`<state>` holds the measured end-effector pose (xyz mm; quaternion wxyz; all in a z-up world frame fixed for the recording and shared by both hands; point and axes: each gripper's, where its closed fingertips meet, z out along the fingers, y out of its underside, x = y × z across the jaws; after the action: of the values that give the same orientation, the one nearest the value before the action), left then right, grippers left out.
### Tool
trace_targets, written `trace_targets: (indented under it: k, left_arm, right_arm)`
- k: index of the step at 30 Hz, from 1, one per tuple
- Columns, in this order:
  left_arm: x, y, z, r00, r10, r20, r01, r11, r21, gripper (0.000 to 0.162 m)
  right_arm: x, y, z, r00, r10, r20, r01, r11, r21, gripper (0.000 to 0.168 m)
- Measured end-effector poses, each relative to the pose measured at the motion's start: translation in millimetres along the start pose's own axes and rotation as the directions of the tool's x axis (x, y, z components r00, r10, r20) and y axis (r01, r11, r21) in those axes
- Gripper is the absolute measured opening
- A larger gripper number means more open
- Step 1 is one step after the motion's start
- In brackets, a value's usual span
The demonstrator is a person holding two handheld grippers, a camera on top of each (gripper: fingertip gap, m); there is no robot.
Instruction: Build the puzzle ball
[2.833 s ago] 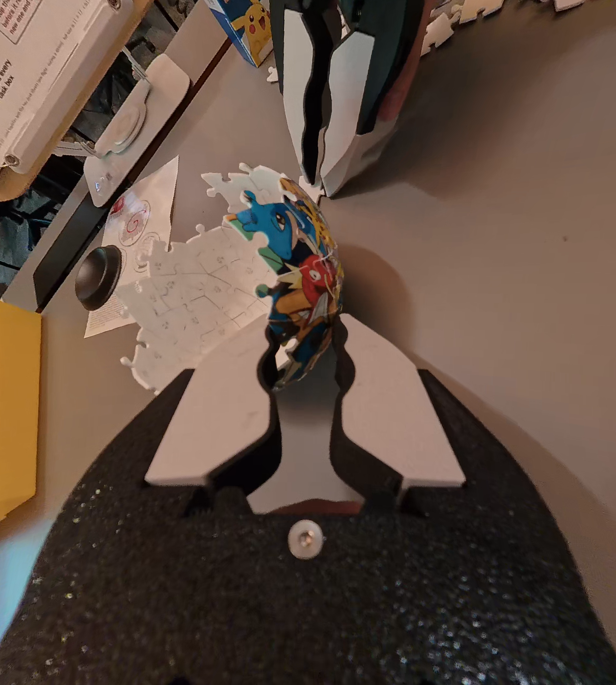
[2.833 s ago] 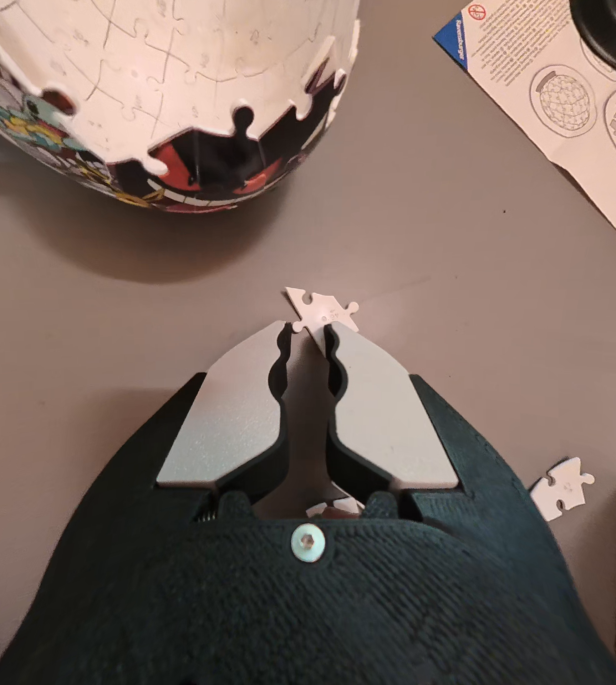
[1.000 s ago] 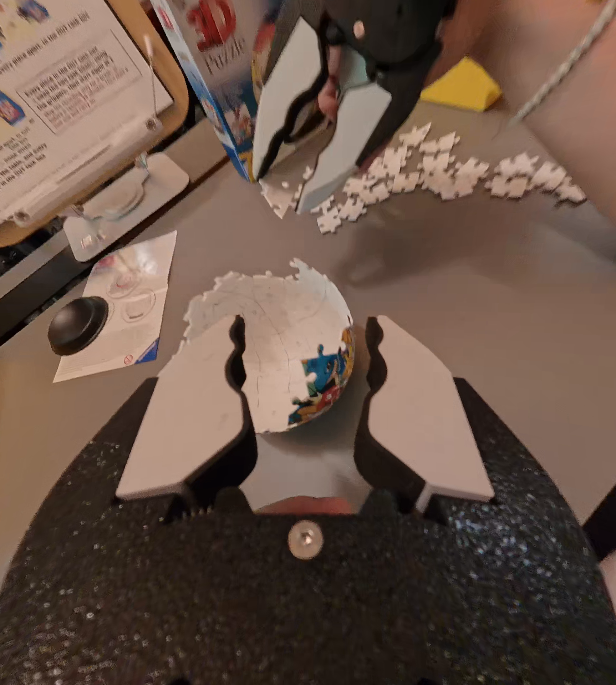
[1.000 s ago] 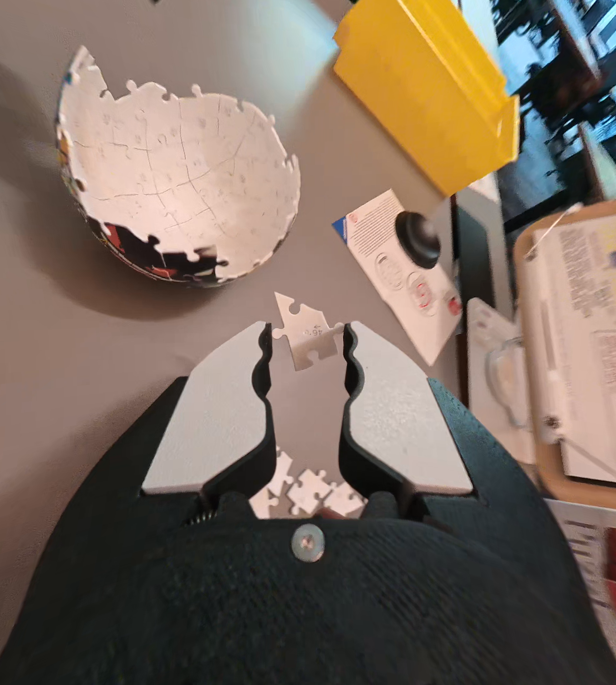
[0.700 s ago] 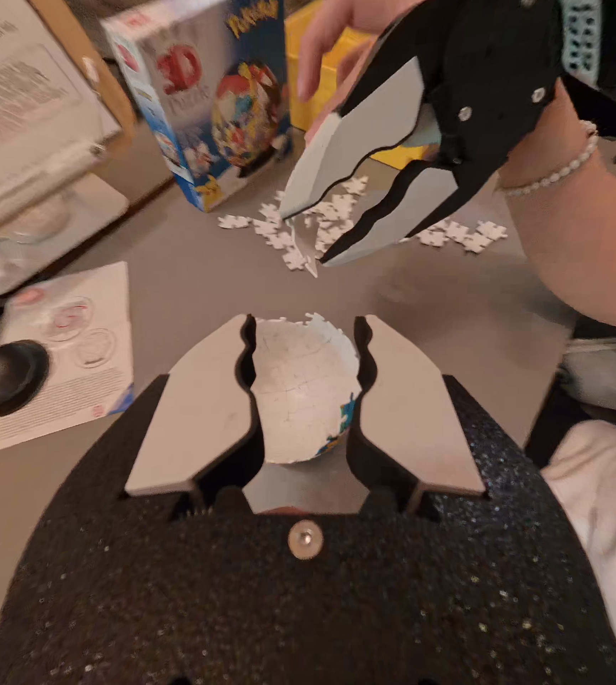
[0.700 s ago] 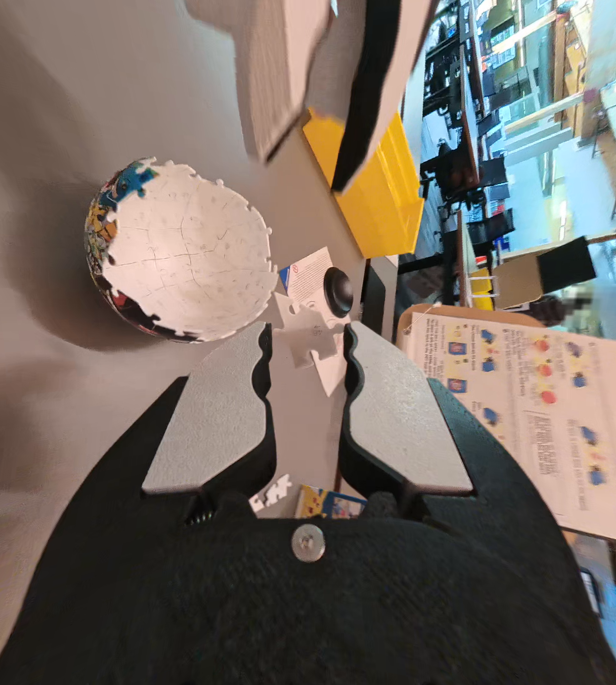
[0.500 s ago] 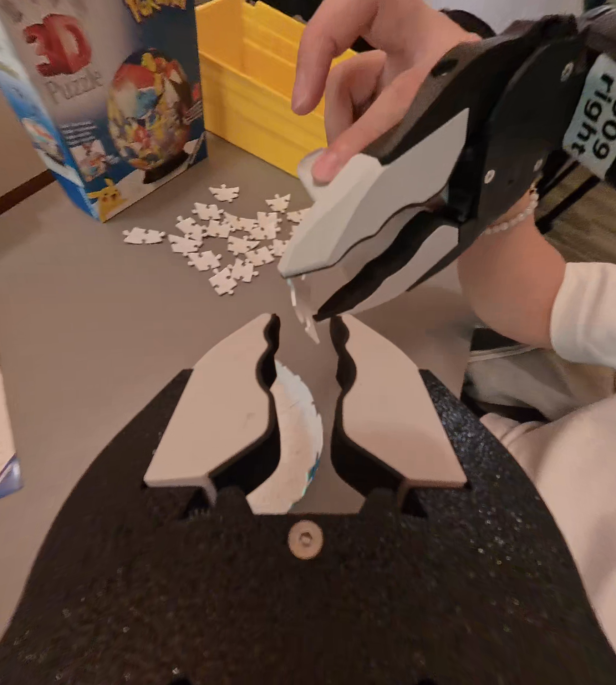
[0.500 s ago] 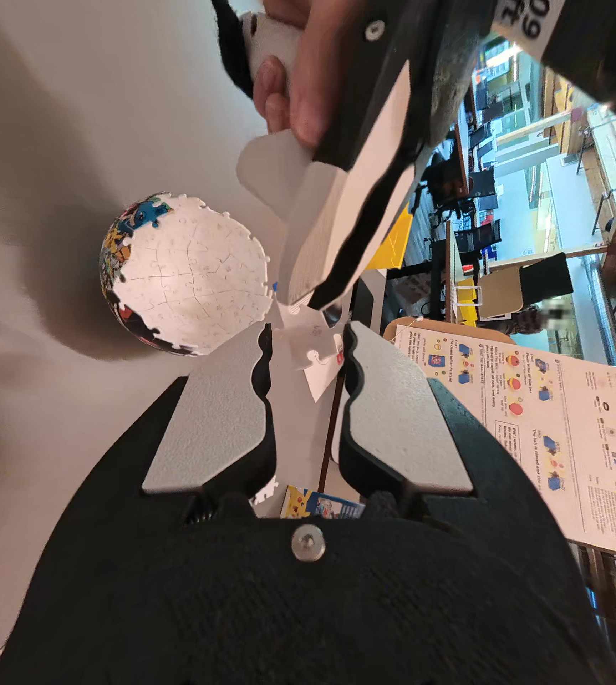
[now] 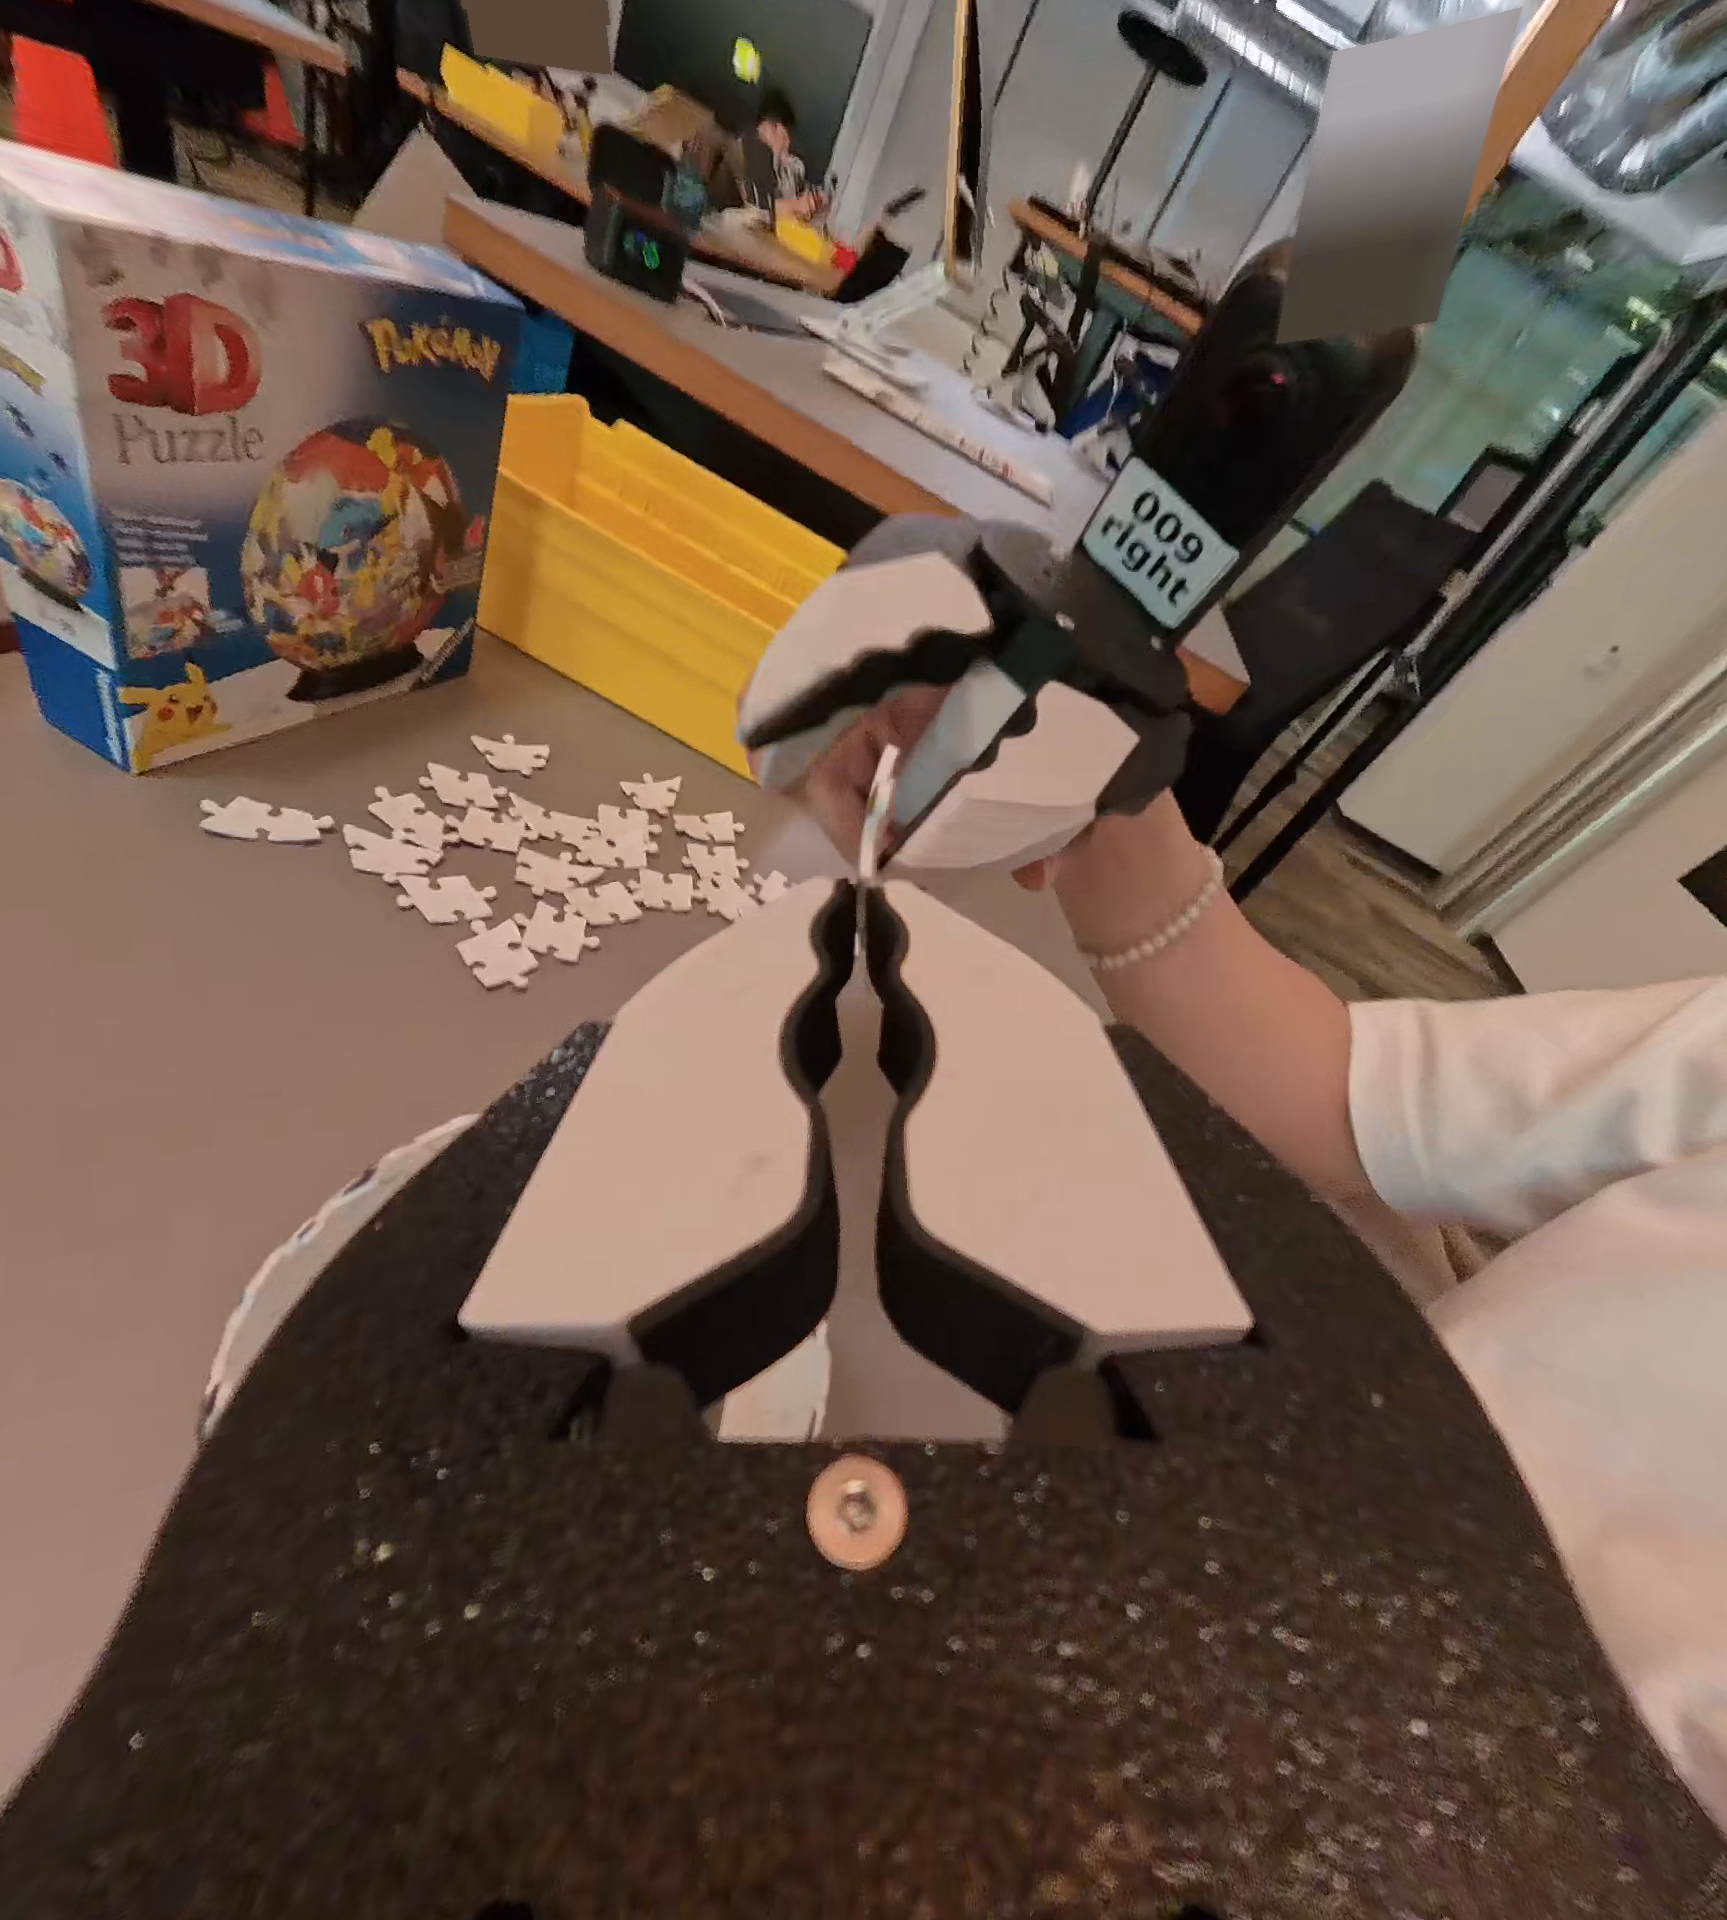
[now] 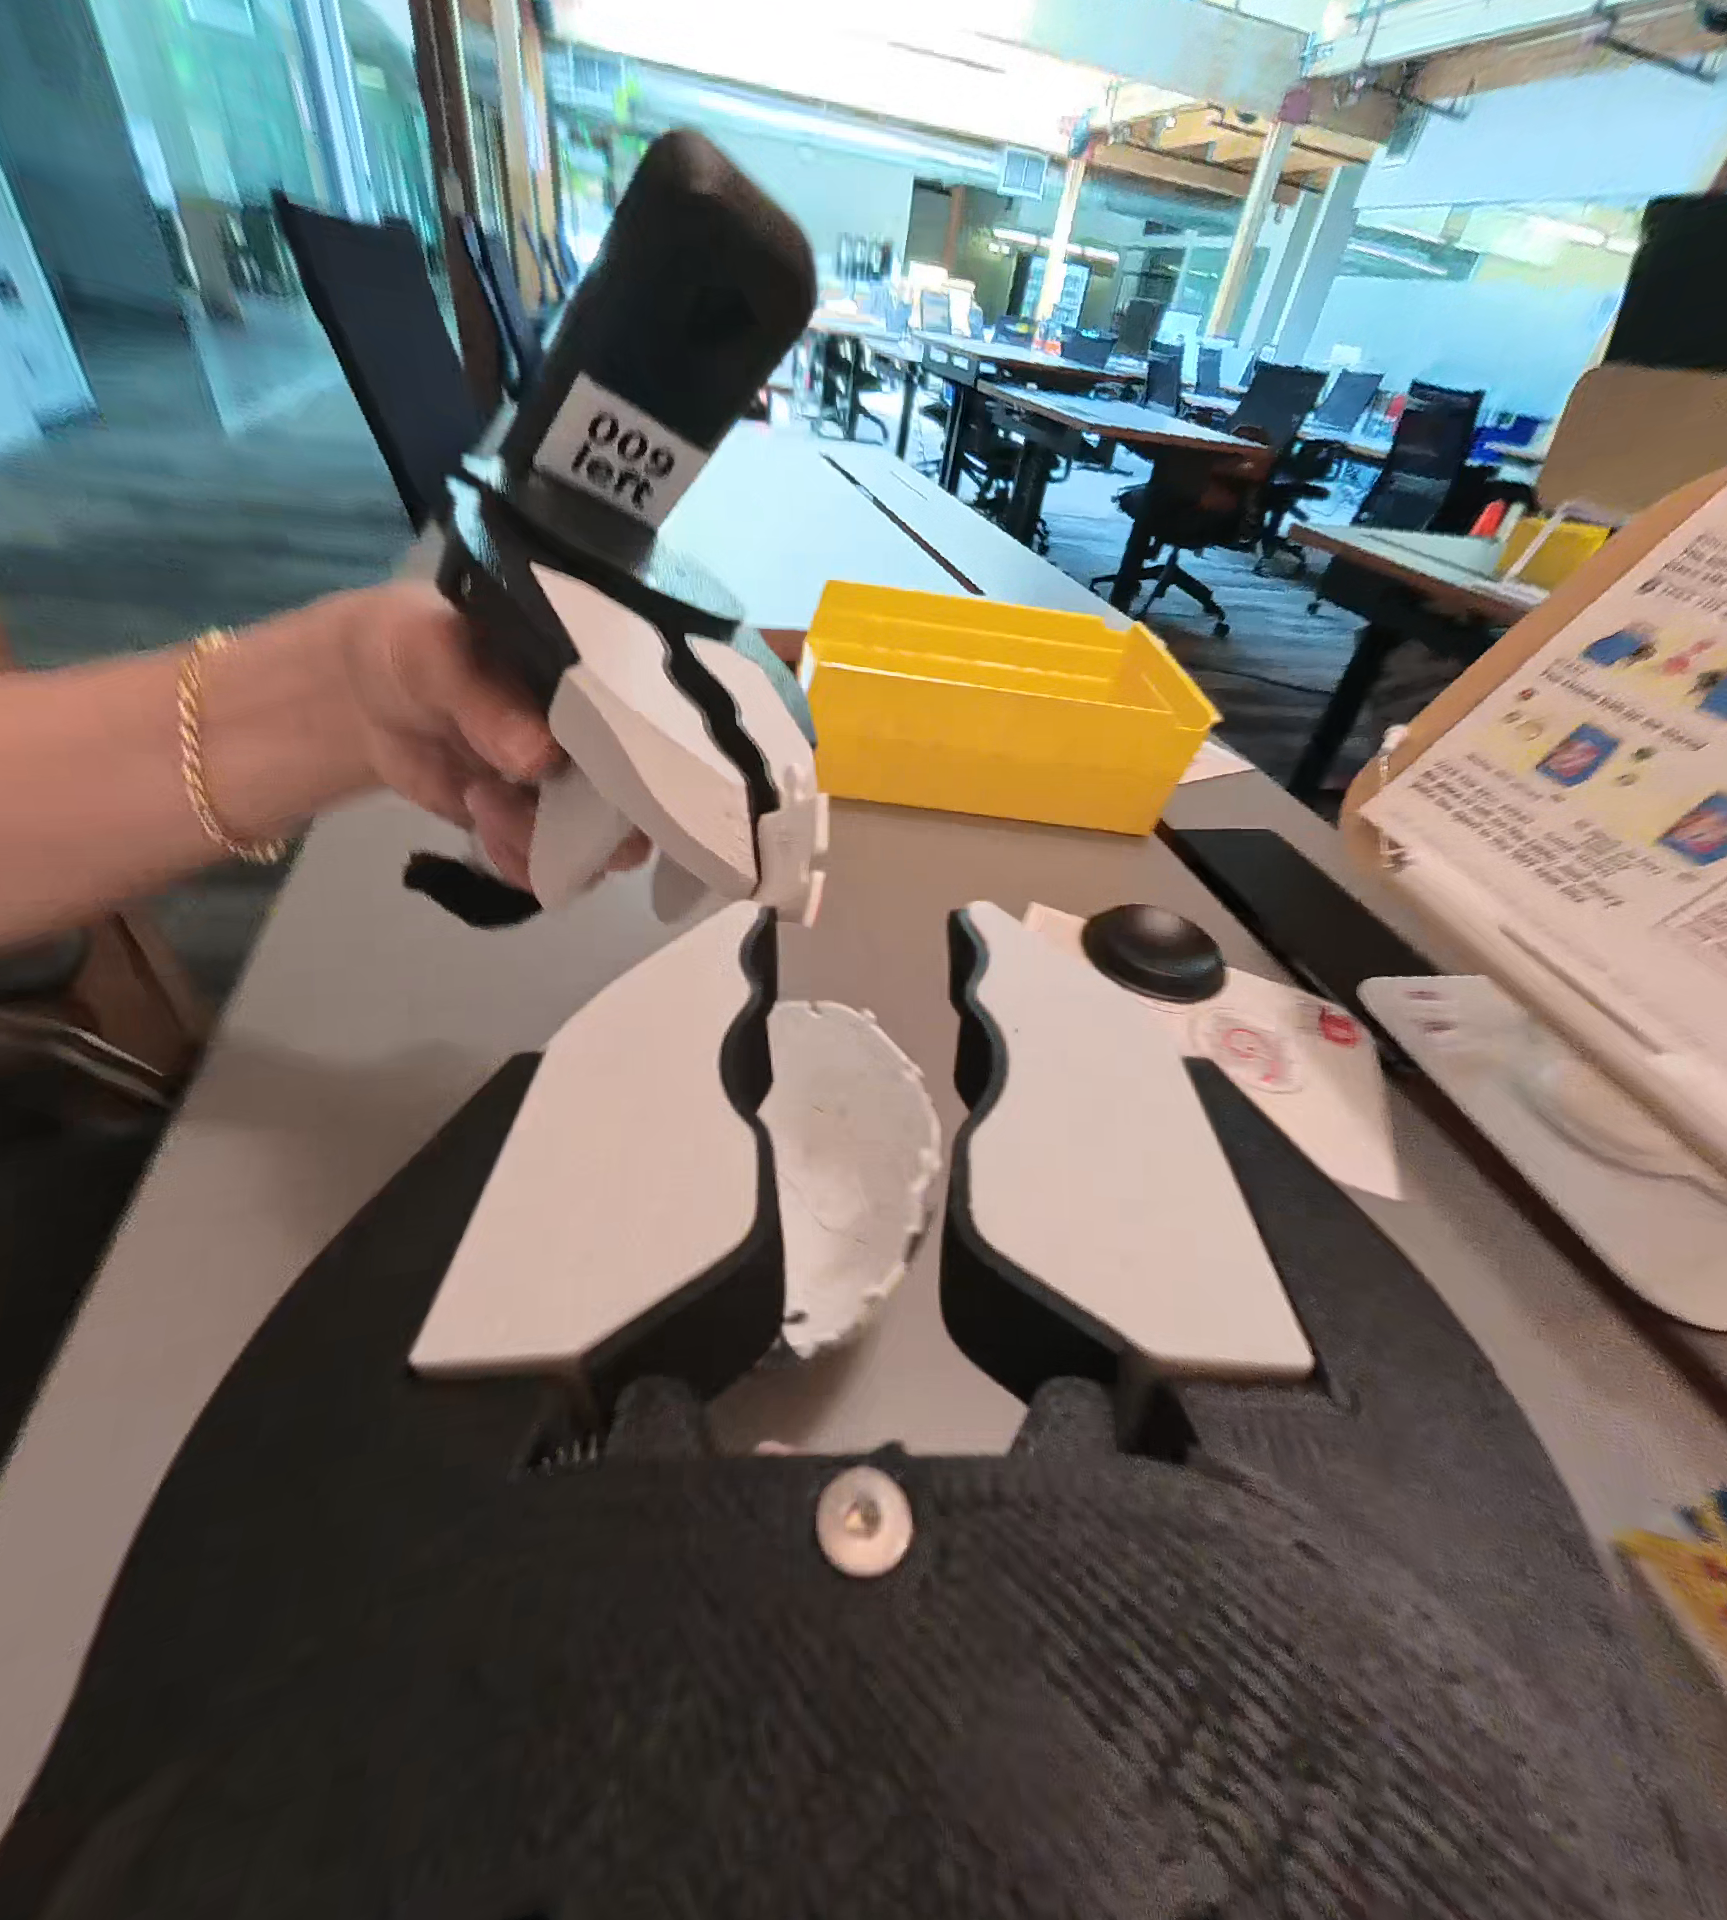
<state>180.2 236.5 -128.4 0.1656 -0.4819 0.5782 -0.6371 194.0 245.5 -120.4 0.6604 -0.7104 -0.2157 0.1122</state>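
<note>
A white puzzle piece is held edge-on in the tips of my left gripper, which is shut on it above the table. In the right wrist view the same piece sticks out of the left gripper. My right gripper is open and empty, its tips just below that piece; it also shows in the left wrist view. The half-built puzzle ball lies on the table, white inside up, and peeks out under my left gripper.
Several loose white pieces lie on the grey table in front of the puzzle box. A yellow bin stands behind. A black stand, a leaflet and a clipboard are at the right. Less than 4 cm separates the two grippers' tips.
The right gripper lifted the piece off the table and brought it to the left gripper. The left gripper let go of the ball, rose and shut on the piece. The right gripper opened.
</note>
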Motion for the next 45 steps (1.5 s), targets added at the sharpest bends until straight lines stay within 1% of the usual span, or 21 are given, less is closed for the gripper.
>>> trace_targets:
  k: [2, 5, 6, 7, 11, 13, 15, 19, 22, 24, 25, 27, 28, 32, 33, 34, 35, 39, 42, 44, 45]
  left_arm:
    - [-0.3, -0.4, -4.2, 1.000, 0.006, -0.005, -0.006, 0.999, 0.034, 0.001]
    - [-1.9, 4.5, -6.6, 0.999, 0.044, 0.005, -0.044, 0.998, 0.037, 0.001]
    - [-2.6, 5.3, -6.8, 0.999, 0.051, 0.010, -0.052, 0.998, 0.041, 0.001]
    - [-3.5, 5.8, -6.9, 0.999, 0.050, 0.017, -0.051, 0.998, 0.044, 0.002]
    - [-10.4, 8.1, -6.4, 0.994, 0.085, 0.071, -0.089, 0.995, 0.054, 0.002]
    - [-12.5, 8.6, -3.9, 0.994, 0.076, 0.084, -0.081, 0.995, 0.065, 0.002]
    - [-15.5, 9.9, -1.0, 0.991, 0.081, 0.108, -0.089, 0.994, 0.066, 0.002]
    - [-7.5, 8.9, 0.4, 0.995, 0.076, 0.066, -0.082, 0.992, 0.098, 0.001]
    - [-5.0, 9.1, -0.3, 0.997, 0.063, 0.044, -0.068, 0.990, 0.126, 0.001]
    - [-5.4, 9.3, -1.9, 0.998, 0.048, 0.032, -0.052, 0.989, 0.137, 0.001]
    - [-5.1, 8.9, -2.8, 0.999, 0.041, 0.024, -0.044, 0.989, 0.142, 0.001]
    - [-7.2, 8.2, -4.5, 0.999, 0.038, 0.032, -0.042, 0.989, 0.143, 0.001]
    - [-8.2, 9.7, -4.8, 0.998, 0.043, 0.037, -0.048, 0.990, 0.129, 0.001]
    - [-12.1, 13.8, -4.8, 0.995, 0.072, 0.067, -0.078, 0.992, 0.099, 0.002]
    - [-12.3, 14.6, -4.2, 0.995, 0.072, 0.070, -0.079, 0.993, 0.093, 0.002]
    - [-12.9, 14.6, -3.8, 0.994, 0.074, 0.075, -0.081, 0.992, 0.092, 0.002]
    - [-12.4, 14.2, -3.5, 0.994, 0.077, 0.074, -0.084, 0.992, 0.093, 0.003]
    - [-18.2, 22.0, -1.0, 0.987, 0.119, 0.112, -0.122, 0.992, 0.022, 0.006]
    - [-22.2, 23.8, -9.4, 0.962, 0.223, 0.158, -0.221, 0.975, -0.035, 0.025]
    - [-42.0, 12.2, -31.7, 0.895, 0.322, 0.308, -0.324, 0.945, -0.046, 0.038]
    - [-58.9, 4.8, -47.3, 0.837, 0.358, 0.414, -0.369, 0.928, -0.057, 0.044]
  right_arm:
    - [-9.1, -1.6, 5.0, 0.998, 0.042, 0.044, -0.044, 0.998, 0.036, 0.016]
    - [-16.7, -15.8, 8.8, 0.989, 0.115, 0.092, -0.126, 0.984, 0.124, 0.015]
    - [-16.1, -16.8, 9.8, 0.985, 0.141, 0.095, -0.152, 0.980, 0.125, 0.009]
    - [-10.4, -13.1, 12.1, 0.987, 0.152, 0.059, -0.157, 0.982, 0.100, 0.003]
    - [-12.6, -11.3, 15.0, 0.988, 0.148, 0.043, -0.151, 0.984, 0.097, 0.003]
    - [-11.9, -10.9, 15.0, 0.990, 0.142, 0.007, -0.142, 0.983, 0.113, 0.009]
    - [-7.7, -6.6, 14.8, 0.987, 0.157, -0.038, -0.153, 0.983, 0.101, 0.008]
    - [-9.0, -8.8, 7.2, 0.970, 0.244, -0.003, -0.239, 0.953, 0.184, 0.004]
    - [-11.2, -8.0, 4.9, 0.957, 0.289, 0.021, -0.287, 0.935, 0.209, 0.005]
    - [-8.0, -4.0, 6.4, 0.955, 0.295, -0.030, -0.283, 0.937, 0.205, 0.017]
    - [-8.6, -0.4, 8.1, 0.953, 0.300, -0.041, -0.288, 0.939, 0.189, 0.016]
    - [-13.8, 4.1, 12.0, 0.946, 0.324, -0.019, -0.316, 0.933, 0.174, 0.006]
    - [-13.8, 5.5, 12.9, 0.941, 0.338, -0.024, -0.328, 0.928, 0.176, 0.006]
    - [-13.2, 8.1, 15.0, 0.947, 0.312, -0.069, -0.297, 0.939, 0.172, 0.006]
    - [-14.2, 3.8, 14.4, 0.949, 0.307, -0.074, -0.287, 0.936, 0.205, 0.014]
    - [-14.5, 1.1, 13.5, 0.947, 0.312, -0.081, -0.287, 0.931, 0.225, 0.014]
    - [-12.8, 1.1, 12.2, 0.947, 0.305, -0.102, -0.277, 0.934, 0.228, 0.004]
    - [-13.5, 9.5, 12.5, 0.961, 0.233, -0.148, -0.209, 0.965, 0.156, 0.002]
    - [-13.5, 17.1, 8.8, 0.956, 0.246, -0.162, -0.229, 0.966, 0.118, 0.002]
    - [-3.6, 29.8, 0.2, 0.930, 0.295, -0.218, -0.284, 0.955, 0.080, 0.002]
    - [-1.2, 41.1, -3.2, 0.919, 0.321, -0.230, -0.323, 0.946, 0.027, 0.002]
